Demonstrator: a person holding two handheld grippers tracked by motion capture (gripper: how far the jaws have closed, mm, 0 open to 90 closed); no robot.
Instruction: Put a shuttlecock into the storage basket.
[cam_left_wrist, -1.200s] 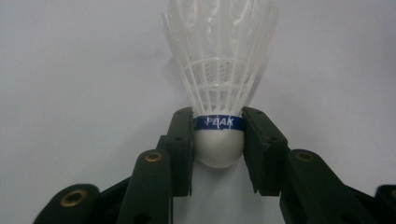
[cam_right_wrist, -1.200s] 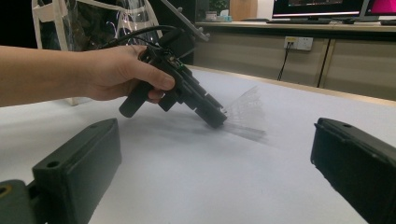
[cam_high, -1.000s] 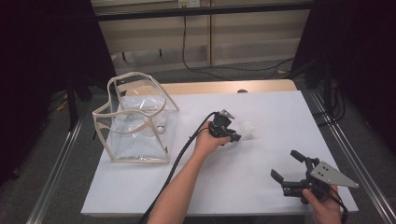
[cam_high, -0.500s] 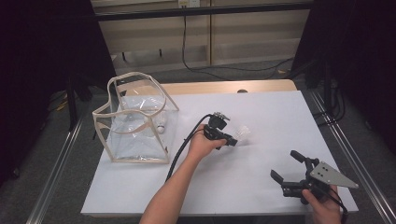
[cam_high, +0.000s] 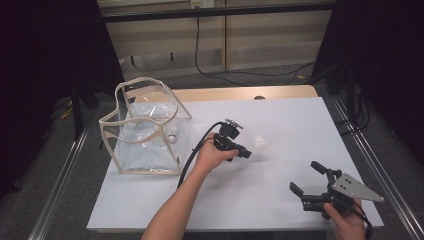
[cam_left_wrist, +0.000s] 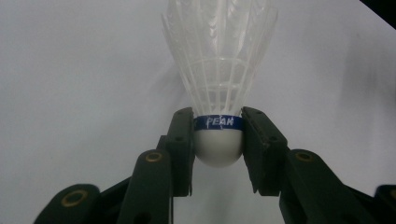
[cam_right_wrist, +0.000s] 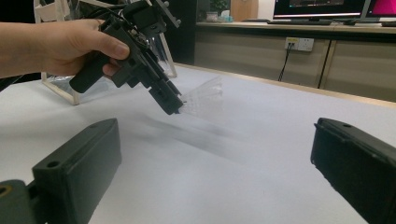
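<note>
A white shuttlecock (cam_left_wrist: 218, 79) sits between the left gripper (cam_left_wrist: 218, 135) jaws, which pinch its cork base at the blue band, skirt pointing away, apparently lifted off the white table (cam_high: 280, 125). Near the table's front edge, the right gripper (cam_high: 310, 183) rests with jaws spread wide, holding nothing.

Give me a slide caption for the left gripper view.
Left gripper pinches a white shuttlecock by its blue-banded cork above the white table.

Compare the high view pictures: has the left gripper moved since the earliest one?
Yes. The left gripper, shut on the shuttlecock, has drifted slightly towards the clear bag and lifted off the table.
</note>
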